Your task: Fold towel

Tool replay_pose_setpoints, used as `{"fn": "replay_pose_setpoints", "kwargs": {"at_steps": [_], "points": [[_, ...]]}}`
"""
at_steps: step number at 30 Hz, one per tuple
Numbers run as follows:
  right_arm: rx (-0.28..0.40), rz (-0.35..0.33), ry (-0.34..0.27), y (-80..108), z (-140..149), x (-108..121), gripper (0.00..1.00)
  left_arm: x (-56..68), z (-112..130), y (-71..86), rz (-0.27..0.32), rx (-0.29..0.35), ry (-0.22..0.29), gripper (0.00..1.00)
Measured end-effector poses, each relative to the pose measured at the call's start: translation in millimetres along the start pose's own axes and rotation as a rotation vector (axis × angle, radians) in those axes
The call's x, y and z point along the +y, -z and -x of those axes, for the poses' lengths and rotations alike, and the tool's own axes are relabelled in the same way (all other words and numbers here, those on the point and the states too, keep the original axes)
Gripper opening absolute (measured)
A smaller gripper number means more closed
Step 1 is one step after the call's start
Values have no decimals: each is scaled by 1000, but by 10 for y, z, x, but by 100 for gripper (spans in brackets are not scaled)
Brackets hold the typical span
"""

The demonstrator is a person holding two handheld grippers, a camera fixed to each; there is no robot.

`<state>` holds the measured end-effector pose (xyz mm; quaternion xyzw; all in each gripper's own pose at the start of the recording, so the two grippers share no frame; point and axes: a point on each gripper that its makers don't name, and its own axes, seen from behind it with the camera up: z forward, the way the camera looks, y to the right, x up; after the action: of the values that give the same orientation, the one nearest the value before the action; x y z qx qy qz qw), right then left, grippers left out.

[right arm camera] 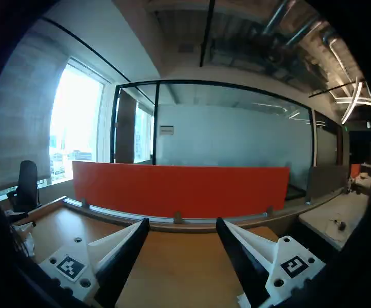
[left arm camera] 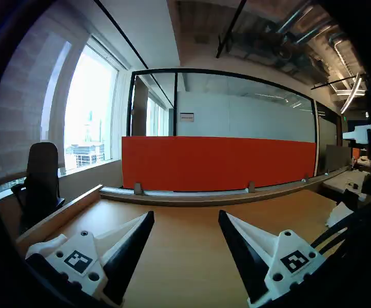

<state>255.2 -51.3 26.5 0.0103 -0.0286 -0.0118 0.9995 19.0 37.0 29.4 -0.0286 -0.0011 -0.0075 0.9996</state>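
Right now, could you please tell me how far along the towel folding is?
Done: nothing visible. In hand: nothing; the left gripper and right gripper both hang open and empty over the wooden desk. Left: the whole fold. A white crumpled thing at the left gripper view's right edge may be the towel; I cannot tell.

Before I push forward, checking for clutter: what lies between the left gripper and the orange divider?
Bare desk from gripper to divider, in the left gripper view.
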Motion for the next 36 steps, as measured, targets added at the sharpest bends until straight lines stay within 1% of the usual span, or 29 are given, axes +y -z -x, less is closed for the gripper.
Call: {"fn": "replay_pose_setpoints", "kwargs": {"at_steps": [3, 9, 15, 20, 30, 36], "points": [[7, -4, -9, 9, -4, -50, 100, -34, 111, 2, -4, 11, -7, 93], [15, 8, 5, 32, 73, -95, 100, -131, 335, 15, -15, 25, -15, 93], [23, 11, 5, 64, 155, -114, 100, -157, 569, 45, -10, 33, -8, 93], [35, 17, -1, 96, 197, -83, 100, -175, 756, 65, -16, 41, -9, 93], [33, 27, 18, 131, 411, -66, 100, -208, 1014, 95, -16, 57, -10, 93], [42, 22, 31, 140, 404, -103, 100, -280, 1149, 126, -31, 62, -9, 93]]}}
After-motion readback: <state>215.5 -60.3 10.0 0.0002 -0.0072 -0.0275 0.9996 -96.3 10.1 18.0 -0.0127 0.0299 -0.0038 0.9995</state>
